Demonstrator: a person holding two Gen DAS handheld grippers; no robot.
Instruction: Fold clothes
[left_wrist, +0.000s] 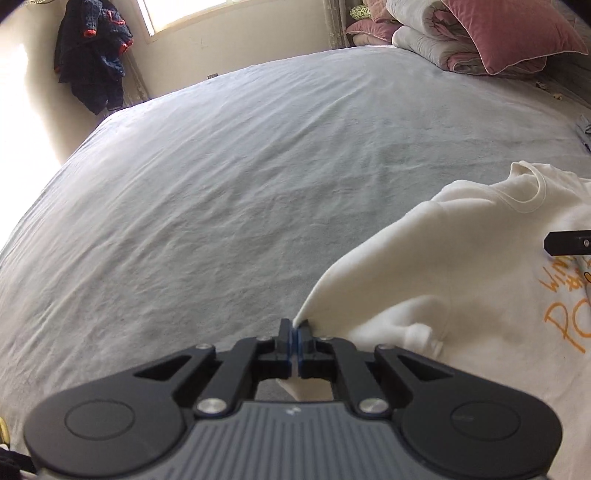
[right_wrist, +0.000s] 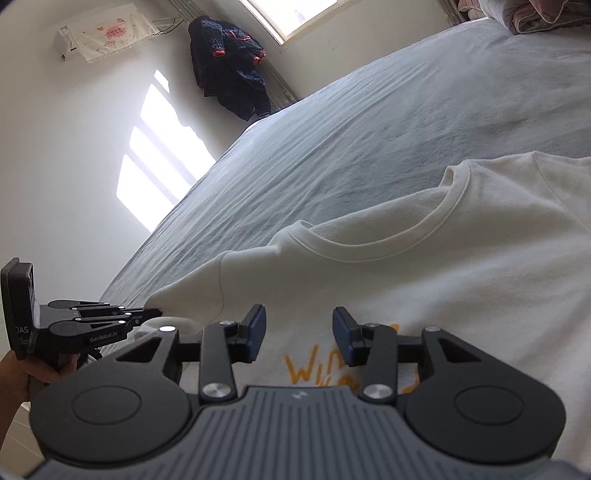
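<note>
A white sweatshirt (left_wrist: 461, 266) with orange lettering lies on the grey bed sheet (left_wrist: 221, 192), front up, neck hole away from me. My left gripper (left_wrist: 294, 328) is shut on the end of the sweatshirt's left sleeve and holds it lifted off the sheet. It also shows in the right wrist view (right_wrist: 157, 313), side on, at the sleeve tip. My right gripper (right_wrist: 299, 334) is open and empty, hovering over the sweatshirt's chest (right_wrist: 406, 280) just above the orange print. One of its fingertips (left_wrist: 567, 242) shows at the right edge of the left wrist view.
Folded quilts and pink pillows (left_wrist: 480, 33) are piled at the bed's far right corner. A dark jacket (left_wrist: 92, 55) hangs on the wall beyond the bed. The bed's left edge (right_wrist: 177, 206) drops to the floor.
</note>
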